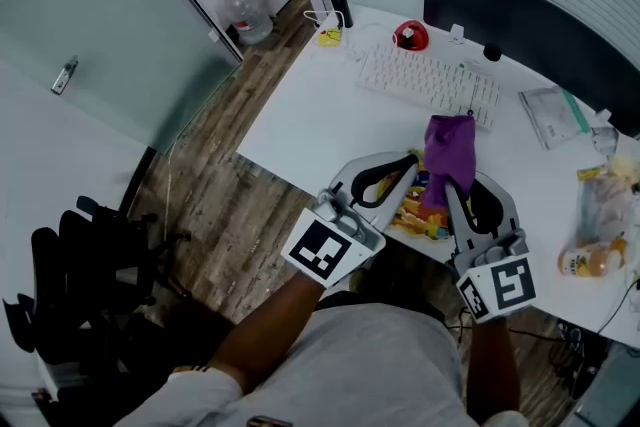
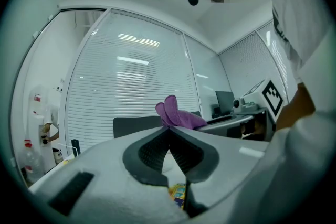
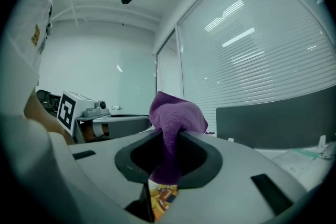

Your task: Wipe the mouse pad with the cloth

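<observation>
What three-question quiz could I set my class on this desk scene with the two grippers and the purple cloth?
1. True or false: the left gripper holds the purple cloth.
2. Which thing lies on the desk just beyond the cloth in the head view? A) keyboard B) laptop C) notebook
3. Short answer: how do the left gripper's jaws stand?

Key
1. False: the right gripper is shut on the cloth.
2. A
3. Shut, with nothing between them.
</observation>
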### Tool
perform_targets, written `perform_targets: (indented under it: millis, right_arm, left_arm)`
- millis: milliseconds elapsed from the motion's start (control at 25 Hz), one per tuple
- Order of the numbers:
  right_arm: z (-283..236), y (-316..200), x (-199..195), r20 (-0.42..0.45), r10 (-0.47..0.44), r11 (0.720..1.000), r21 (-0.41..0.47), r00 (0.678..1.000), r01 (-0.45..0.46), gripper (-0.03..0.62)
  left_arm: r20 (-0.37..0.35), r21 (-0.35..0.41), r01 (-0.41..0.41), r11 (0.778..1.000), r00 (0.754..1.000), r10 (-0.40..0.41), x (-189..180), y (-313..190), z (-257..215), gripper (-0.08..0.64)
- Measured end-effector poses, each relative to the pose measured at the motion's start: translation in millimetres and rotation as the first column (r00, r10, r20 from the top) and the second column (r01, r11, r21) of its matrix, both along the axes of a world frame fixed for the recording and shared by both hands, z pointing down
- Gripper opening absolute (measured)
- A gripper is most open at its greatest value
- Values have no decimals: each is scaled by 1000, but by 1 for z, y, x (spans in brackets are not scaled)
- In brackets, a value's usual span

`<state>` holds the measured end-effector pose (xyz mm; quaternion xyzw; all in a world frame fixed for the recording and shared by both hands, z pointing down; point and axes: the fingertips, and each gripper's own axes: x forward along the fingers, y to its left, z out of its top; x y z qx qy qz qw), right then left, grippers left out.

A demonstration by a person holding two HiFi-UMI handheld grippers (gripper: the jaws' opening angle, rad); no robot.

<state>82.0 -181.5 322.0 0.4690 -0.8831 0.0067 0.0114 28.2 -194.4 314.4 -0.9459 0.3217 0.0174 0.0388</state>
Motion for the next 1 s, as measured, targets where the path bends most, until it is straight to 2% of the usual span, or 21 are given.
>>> perform_targets:
  millis: [320, 1000]
  right_arm:
    - [-9, 1, -4, 36, -9, 1000, 24, 999, 8, 69]
    - [-12, 7, -4, 33, -8, 999, 50, 999, 7, 69]
  left_arm:
    - [-7, 19, 8, 1000, 1000, -8, -3, 2, -9, 15]
    - [-8, 26, 5, 1000, 1000, -5, -4, 7, -10, 15]
